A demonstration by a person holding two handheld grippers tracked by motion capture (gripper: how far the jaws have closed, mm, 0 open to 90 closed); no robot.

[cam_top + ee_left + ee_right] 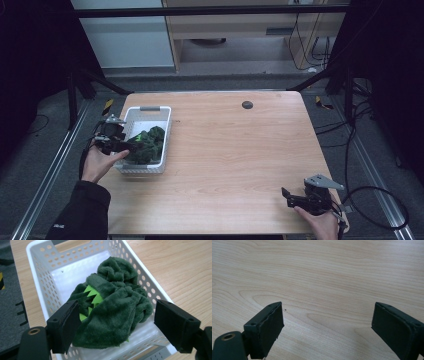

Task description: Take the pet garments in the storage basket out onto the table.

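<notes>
My left gripper (113, 326) gapes wide over the white basket (37, 275), its left pad brushing the dark green plush toy (112, 307) lying inside. At lower right, my right gripper (324, 330) hangs open above bare table (317, 270).

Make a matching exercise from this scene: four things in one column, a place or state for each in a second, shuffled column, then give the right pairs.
Things:
1. dark green plush toy
2. white perforated basket
3. left gripper
4. right gripper

Places or states:
A. open over bare wood near the table's front right corner
B. standing at the table's left edge
C. lying crumpled inside the basket, light green spikes showing
D. open at the basket's near end, jaws on either side of the toy without pressing it

Pairs: 1-C, 2-B, 3-D, 4-A
</notes>
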